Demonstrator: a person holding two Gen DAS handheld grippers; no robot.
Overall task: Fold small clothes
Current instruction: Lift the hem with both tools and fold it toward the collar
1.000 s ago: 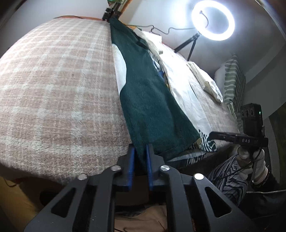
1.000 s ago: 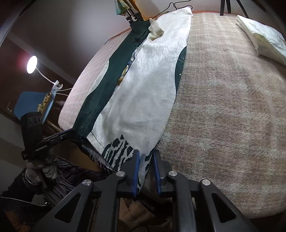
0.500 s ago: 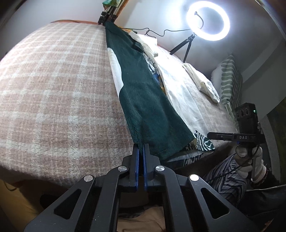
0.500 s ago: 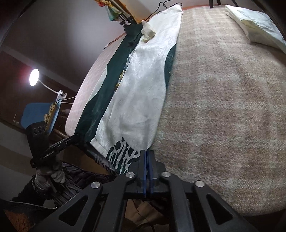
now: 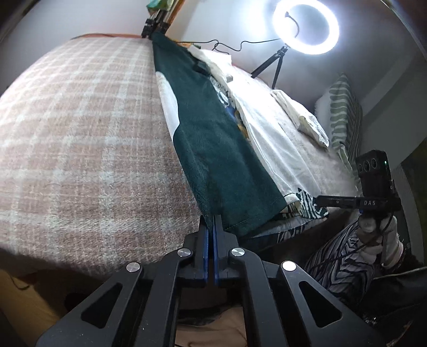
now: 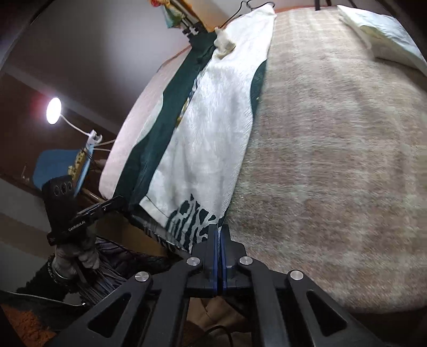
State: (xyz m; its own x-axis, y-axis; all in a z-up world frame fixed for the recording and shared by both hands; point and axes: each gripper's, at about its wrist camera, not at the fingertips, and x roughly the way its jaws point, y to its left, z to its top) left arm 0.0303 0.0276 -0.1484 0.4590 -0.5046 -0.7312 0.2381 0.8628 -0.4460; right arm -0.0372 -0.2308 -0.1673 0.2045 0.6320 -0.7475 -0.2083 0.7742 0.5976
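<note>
A long garment lies stretched over the plaid bed blanket. Its left half is dark green, its right half white with a green zebra-print hem. My left gripper is shut on the near corner of the green hem at the bed's front edge. My right gripper is shut on the near corner of the zebra-print hem. Each gripper also shows in the other's view, the right gripper and the left gripper, both at the hem.
A lit ring light on a tripod stands behind the bed. Folded white clothes and a striped pillow lie at the right. A desk lamp and blue chair stand left of the bed. A hanger lies at the garment's far end.
Both grippers have closed from open onto the garment's near hem corners. The hem is lifted slightly and the cloth pulled tauter.
</note>
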